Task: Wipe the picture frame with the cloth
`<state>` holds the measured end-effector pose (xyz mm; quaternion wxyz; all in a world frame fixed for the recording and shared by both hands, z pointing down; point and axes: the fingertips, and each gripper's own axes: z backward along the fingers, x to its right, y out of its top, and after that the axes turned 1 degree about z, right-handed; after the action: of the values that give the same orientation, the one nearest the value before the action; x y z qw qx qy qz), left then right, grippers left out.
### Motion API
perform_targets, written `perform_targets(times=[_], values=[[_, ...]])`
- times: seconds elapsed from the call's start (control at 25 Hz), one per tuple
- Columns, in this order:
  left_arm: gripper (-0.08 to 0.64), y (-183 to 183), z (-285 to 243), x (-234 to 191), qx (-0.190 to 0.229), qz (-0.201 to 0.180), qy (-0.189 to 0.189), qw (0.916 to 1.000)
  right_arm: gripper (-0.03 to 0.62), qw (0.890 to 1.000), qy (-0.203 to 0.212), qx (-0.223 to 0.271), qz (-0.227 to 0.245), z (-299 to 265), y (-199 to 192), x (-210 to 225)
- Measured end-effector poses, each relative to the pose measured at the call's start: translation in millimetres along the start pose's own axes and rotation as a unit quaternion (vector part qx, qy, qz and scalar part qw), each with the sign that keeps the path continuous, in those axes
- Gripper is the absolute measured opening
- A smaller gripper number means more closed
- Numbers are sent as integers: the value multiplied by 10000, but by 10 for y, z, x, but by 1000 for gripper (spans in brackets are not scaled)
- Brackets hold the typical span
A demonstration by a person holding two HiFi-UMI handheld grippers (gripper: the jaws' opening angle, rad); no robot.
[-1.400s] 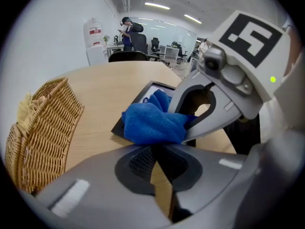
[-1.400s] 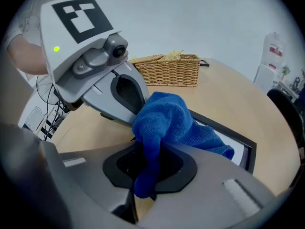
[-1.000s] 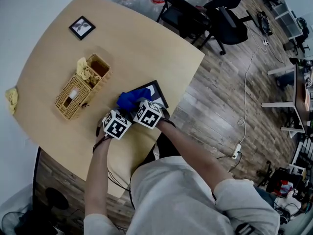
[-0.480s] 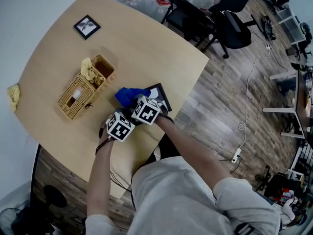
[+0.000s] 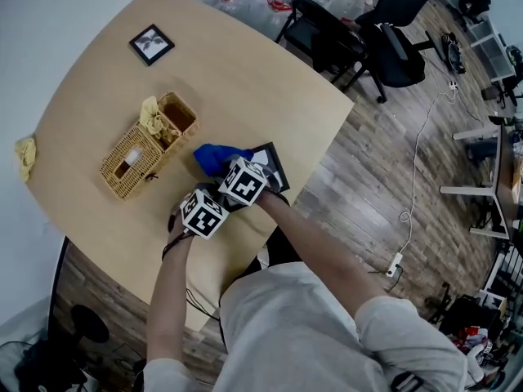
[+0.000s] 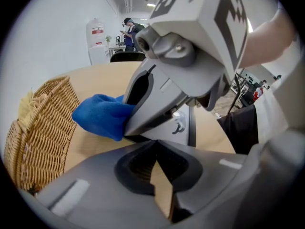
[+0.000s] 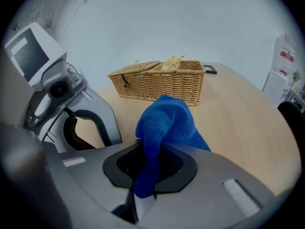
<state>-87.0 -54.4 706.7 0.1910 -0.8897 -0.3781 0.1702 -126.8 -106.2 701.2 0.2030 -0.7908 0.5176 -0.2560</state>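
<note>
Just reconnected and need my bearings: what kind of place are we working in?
Most likely an office or lab workroom. Black swivel chairs stand behind the big wooden table, and a power strip with its cable lies on the wood-look floor.

floor [image 5: 392, 178]: wood planks | black office chairs [image 5: 396, 43] | white wall [image 7: 190, 23]

Fuzzy blue cloth [image 7: 164, 123]; woven wicker basket [image 7: 157, 82]; smooth matt wooden table [image 5: 245, 88].
</note>
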Motion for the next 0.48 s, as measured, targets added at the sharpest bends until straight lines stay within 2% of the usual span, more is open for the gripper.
perform_targets(times=[0.24, 0.48], values=[[54, 3, 3, 2, -23, 19, 19, 10000, 48, 9998, -147, 79, -106, 27, -6, 34], [54, -1, 6, -22, 19, 94, 48, 9999, 48, 9974, -455, 191, -525, 146, -124, 227]])
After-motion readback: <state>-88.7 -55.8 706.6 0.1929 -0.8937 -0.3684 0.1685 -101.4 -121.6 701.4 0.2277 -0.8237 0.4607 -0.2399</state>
